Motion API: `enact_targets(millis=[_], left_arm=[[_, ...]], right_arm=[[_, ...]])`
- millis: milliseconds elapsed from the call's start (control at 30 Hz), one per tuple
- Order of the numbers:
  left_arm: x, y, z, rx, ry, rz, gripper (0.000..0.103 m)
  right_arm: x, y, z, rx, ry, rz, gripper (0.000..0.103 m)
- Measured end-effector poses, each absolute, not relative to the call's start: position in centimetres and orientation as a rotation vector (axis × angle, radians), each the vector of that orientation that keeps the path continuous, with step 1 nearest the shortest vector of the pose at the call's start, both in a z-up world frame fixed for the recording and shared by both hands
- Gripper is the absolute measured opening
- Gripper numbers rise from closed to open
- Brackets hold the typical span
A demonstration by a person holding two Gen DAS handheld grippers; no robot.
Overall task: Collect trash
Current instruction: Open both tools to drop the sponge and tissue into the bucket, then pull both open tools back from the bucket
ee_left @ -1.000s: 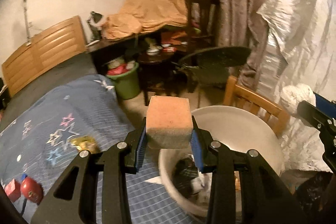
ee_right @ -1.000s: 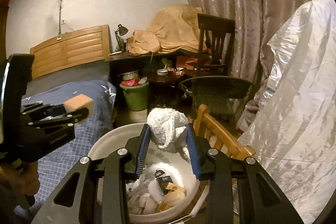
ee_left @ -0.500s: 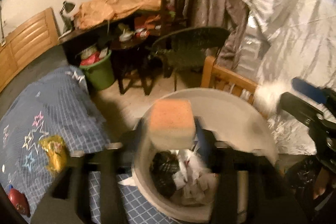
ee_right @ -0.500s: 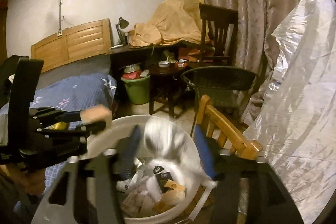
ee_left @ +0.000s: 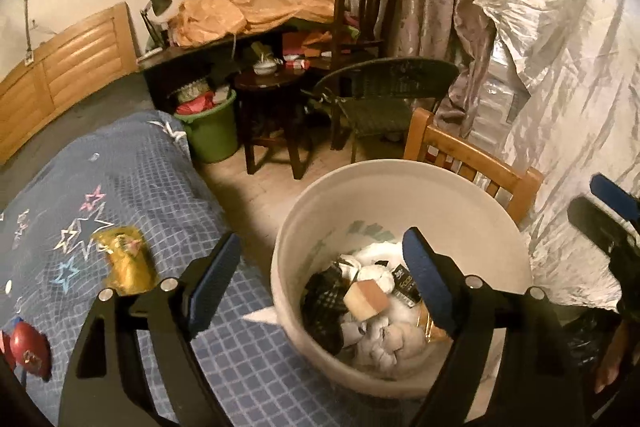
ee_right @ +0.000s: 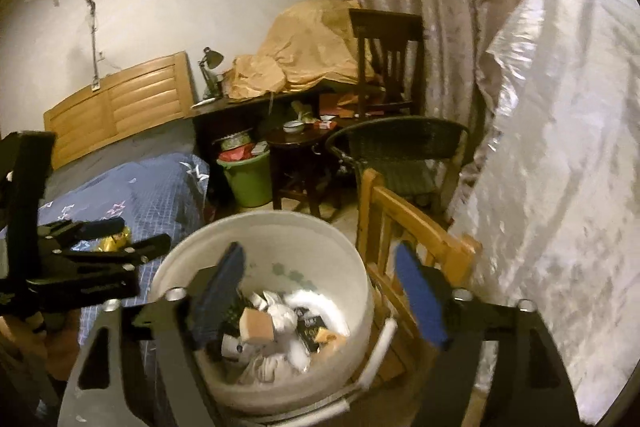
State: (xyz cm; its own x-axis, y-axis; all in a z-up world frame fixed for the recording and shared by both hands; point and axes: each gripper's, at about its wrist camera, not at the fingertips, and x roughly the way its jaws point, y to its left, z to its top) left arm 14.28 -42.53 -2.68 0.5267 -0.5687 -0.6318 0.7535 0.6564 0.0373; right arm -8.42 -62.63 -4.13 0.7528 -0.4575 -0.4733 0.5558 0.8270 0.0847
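Note:
A white bucket [ee_left: 400,183] [ee_right: 264,227] holds several pieces of trash. The tan sponge block [ee_left: 366,297] [ee_right: 258,323] lies on the heap inside it, beside crumpled white cloth [ee_left: 380,255] [ee_right: 286,315]. My left gripper [ee_left: 320,279] hangs over the bucket's near rim, jaws opening wide with nothing between the pads. My right gripper [ee_right: 320,287] hovers over the same bucket, its jaws opening too and empty. On the blue star-pattern bedspread [ee_left: 120,195] lie a gold wrapper [ee_left: 126,263] and a red round item [ee_left: 28,345].
A light wooden chair [ee_left: 472,163] [ee_right: 404,223] stands right behind the bucket. Silvery sheeting [ee_left: 560,87] fills the right. Farther back are a dark wicker chair [ee_left: 384,95], a small dark table [ee_left: 272,107], a green bin [ee_left: 212,135] and curtains.
Both grippers sank toward the bucket and opened. The sponge block left the left jaws and the white cloth left the right jaws; both now lie in the bucket.

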Motion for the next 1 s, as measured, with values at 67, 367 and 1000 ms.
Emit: enact_targets(millis=[67, 367, 1000], left_arm=[[13.3, -41.7, -2.6, 0.327, 0.598, -0.808, 0.087], [9.5, -38.8, -2.4, 0.296, 0.556, -0.911, 0.097], [7.1, -37.1, -2.4, 0.341, 0.511, -0.880, 0.097]], right_arm=[[-9.4, -61.8, -4.7, 0.231, 0.467, -0.577, 0.091], [-13.9, -59.3, -5.4, 0.274, 0.435, -0.621, 0.098], [-17.1, -57.6, -5.3, 0.285, 0.456, -0.661, 0.098]])
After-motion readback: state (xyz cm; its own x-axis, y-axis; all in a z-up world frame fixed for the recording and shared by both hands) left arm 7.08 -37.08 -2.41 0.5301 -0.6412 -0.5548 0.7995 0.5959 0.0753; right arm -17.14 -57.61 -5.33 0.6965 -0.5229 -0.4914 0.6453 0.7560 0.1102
